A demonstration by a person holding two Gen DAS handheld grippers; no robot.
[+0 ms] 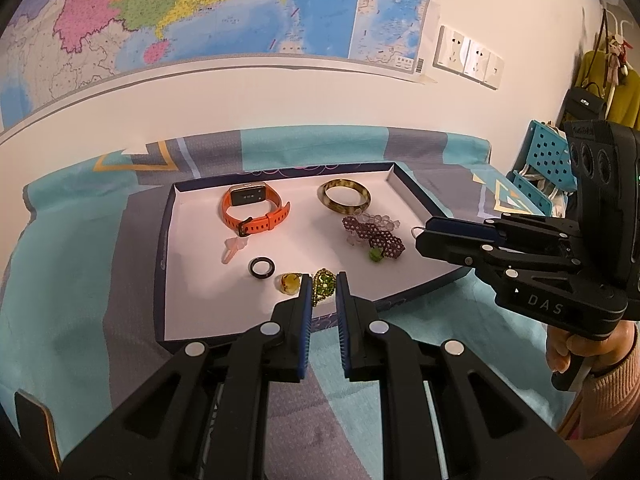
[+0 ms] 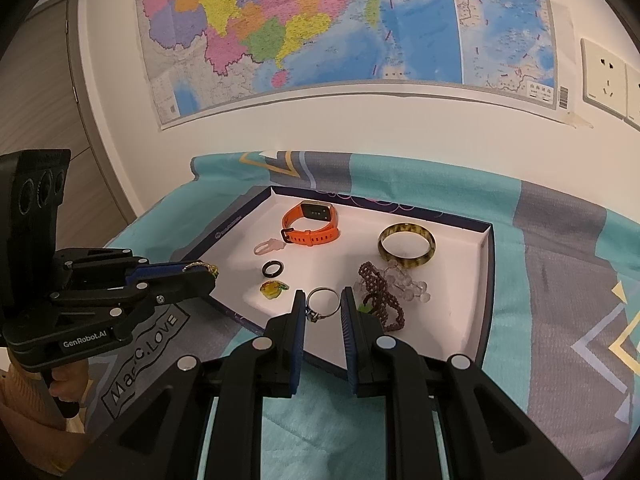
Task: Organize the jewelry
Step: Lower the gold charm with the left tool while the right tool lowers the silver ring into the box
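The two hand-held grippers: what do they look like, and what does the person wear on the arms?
Both are black plastic linkages with silver rivets and ribbed blue pads. The left gripper bears white "GenRobot.AI" lettering; the right gripper shows "DAS" and a small triangle mark. Each carries a black camera block with round lenses. A pink knitted sleeve covers the right arm; a yellowish-tan sleeve the left.

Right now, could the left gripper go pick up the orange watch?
Probably not yet. The left gripper is shut on a green ring, so its jaws are busy. The path across the tray to the orange watch looks free otherwise.
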